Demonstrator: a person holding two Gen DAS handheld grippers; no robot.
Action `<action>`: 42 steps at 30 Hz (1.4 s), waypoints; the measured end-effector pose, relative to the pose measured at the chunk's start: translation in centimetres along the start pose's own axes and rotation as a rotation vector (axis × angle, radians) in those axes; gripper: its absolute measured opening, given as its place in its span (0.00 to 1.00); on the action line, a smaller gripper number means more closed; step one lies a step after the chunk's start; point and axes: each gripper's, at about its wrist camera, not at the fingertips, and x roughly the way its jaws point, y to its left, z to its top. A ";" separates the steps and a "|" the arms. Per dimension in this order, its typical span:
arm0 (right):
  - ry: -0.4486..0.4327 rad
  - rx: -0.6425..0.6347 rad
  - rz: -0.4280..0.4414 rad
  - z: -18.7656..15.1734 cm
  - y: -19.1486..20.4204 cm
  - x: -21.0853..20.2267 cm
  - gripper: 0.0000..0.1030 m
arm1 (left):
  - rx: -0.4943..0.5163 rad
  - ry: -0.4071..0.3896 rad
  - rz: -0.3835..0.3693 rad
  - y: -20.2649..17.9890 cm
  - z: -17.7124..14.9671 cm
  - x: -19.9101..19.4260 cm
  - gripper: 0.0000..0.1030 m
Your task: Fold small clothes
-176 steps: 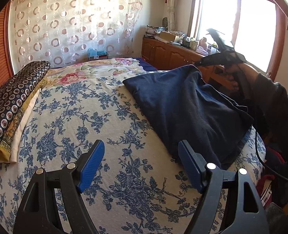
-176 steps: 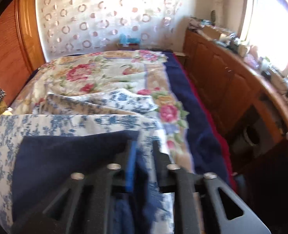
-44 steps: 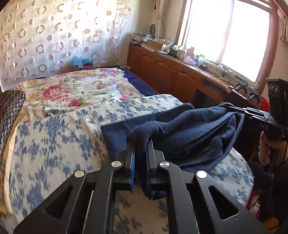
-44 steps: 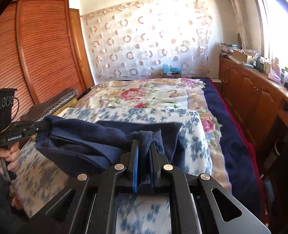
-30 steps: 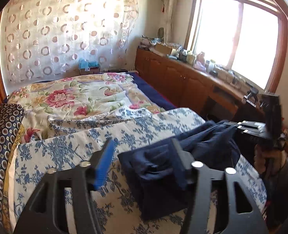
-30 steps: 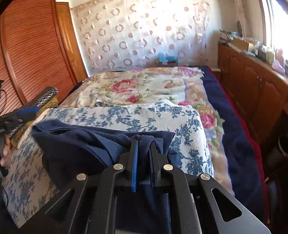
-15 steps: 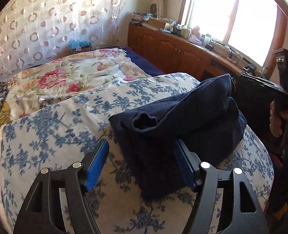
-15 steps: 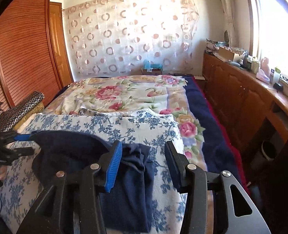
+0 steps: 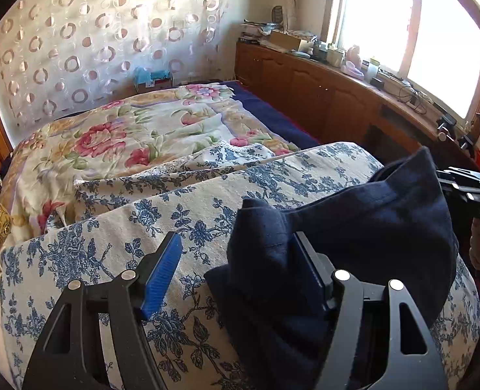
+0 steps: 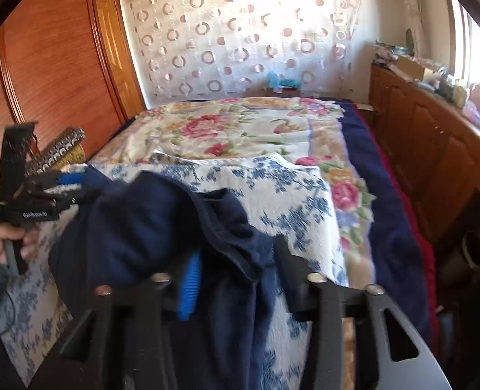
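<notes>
I see the dark navy, soft knit garment [image 9: 353, 227] bunched in loose folds on the blue-flowered white bedspread [image 9: 110, 250]. My left claw [image 9: 236, 273] stands wide apart; one fold lies against its right pad, nothing pinched. My right claw [image 10: 233, 279] is closing with a hemmed edge draped between its pads, not yet pressed. I judge the cloth light, limp and thick, prone to slump, so I'd take it at the hem corners just ahead of each claw.
</notes>
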 end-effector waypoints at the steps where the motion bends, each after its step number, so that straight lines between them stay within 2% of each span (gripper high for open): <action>1: -0.002 0.004 0.018 0.2 -0.2 0.1 0.11 | 0.007 -0.004 0.007 -0.1 -0.1 -0.1 0.68; 3: -0.009 -0.004 0.032 0.4 -0.5 0.5 0.07 | 0.022 -0.012 0.022 -0.2 -0.3 -0.3 0.68; 5: -0.025 -0.011 -0.010 0.4 -0.9 0.6 0.06 | 0.029 -0.022 0.039 -0.2 -0.4 -0.5 0.68; 6: -0.027 0.004 -0.059 0.5 -1.4 0.6 0.06 | 0.030 -0.024 0.046 -0.1 -0.4 -0.5 0.68; 8: -0.012 0.047 -0.096 0.5 -2.2 0.9 0.06 | 0.023 -0.025 0.061 0.2 -0.4 -0.5 0.68; 13: 0.008 -0.029 -0.169 0.2 -0.7 0.4 0.07 | 0.012 -0.033 0.059 0.3 -0.6 -1.6 0.68; 16: -0.005 -0.037 -0.210 0.2 -0.4 -0.6 0.28 | 0.012 -0.045 0.052 0.1 -0.9 -2.6 0.68; 18: -0.019 -0.024 -0.223 0.1 -0.3 -1.3 0.56 | 0.013 -0.047 0.041 0.0 -1.4 -3.3 0.68; 20: -0.039 -0.013 -0.221 -0.2 0.4 -1.8 0.66 | 0.007 -0.042 0.024 -0.2 -1.8 -3.6 0.68; 24: -0.044 0.005 -0.175 -1.5 0.7 -2.0 0.75 | 0.005 -0.011 -0.006 -0.4 -2.5 -3.1 0.68; 26: -0.034 0.012 -0.152 -2.1 0.9 -1.7 0.79 | 0.010 0.029 -0.010 -0.6 -2.7 -1.9 0.68; 29: 0.002 0.022 -0.137 -2.7 0.7 -0.7 0.79 | -0.020 0.083 -0.048 -0.2 -3.0 -0.3 0.68; 32: 0.051 0.046 -0.142 -3.1 -0.1 1.1 0.79 | -0.056 0.104 -0.089 0.3 -3.0 0.6 0.68; 35: 0.067 0.067 -0.123 -3.2 -0.7 2.2 0.79 | -0.074 0.103 -0.109 0.3 -3.0 0.7 0.68; 38: 0.069 0.076 -0.108 -3.0 -1.1 2.6 0.80 | -0.078 0.098 -0.131 0.1 -3.0 0.7 0.60; 42: 0.076 0.101 -0.080 -3.1 -1.3 2.8 0.80 | -0.067 0.089 -0.125 -0.2 -3.1 0.6 0.59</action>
